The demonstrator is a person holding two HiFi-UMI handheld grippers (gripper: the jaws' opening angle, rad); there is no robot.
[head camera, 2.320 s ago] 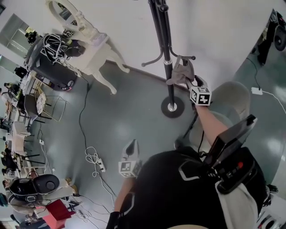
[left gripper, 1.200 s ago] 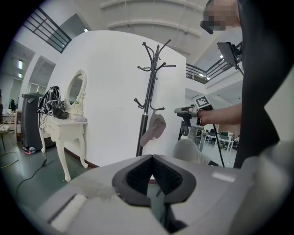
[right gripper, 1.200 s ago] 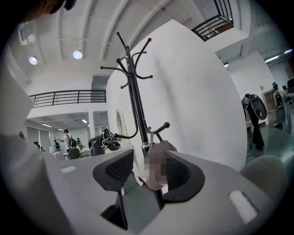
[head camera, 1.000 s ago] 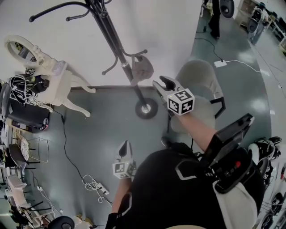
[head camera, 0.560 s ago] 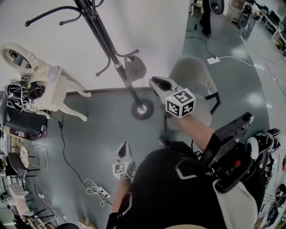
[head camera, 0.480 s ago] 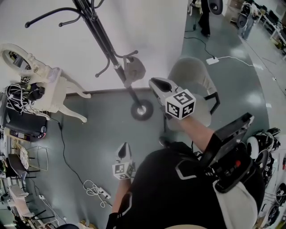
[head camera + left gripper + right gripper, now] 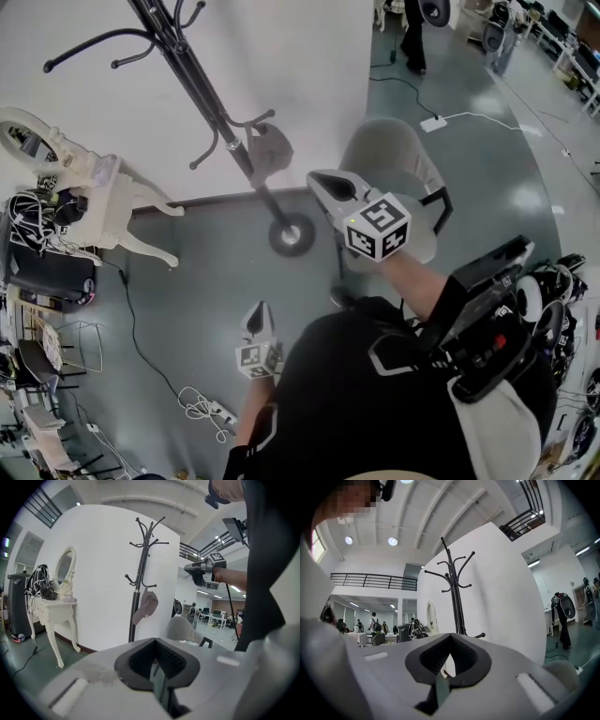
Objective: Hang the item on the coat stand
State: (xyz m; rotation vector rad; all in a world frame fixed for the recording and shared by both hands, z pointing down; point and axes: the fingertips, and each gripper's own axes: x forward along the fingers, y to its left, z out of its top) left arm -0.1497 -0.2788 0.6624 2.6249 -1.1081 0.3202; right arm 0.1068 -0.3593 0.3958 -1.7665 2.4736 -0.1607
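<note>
1. A black coat stand (image 7: 202, 103) slants across the upper left of the head view, close against a white wall (image 7: 309, 56); its round base (image 7: 292, 234) rests on the floor by the wall's foot.
2. A grey cap (image 7: 267, 150) covers one low hook; the upper hooks (image 7: 151, 541) have open air around them.
3. A grey chair (image 7: 394, 159) stands near the base; the right tool (image 7: 328, 183), jaws closed on nothing, fills part of the gap between chair and pole.
4. A white bench (image 7: 103, 192) stands left of the stand, well apart; grey floor (image 7: 197, 281) lies open between them.
5. Cables (image 7: 202, 408) trail over the floor at lower left.
</note>
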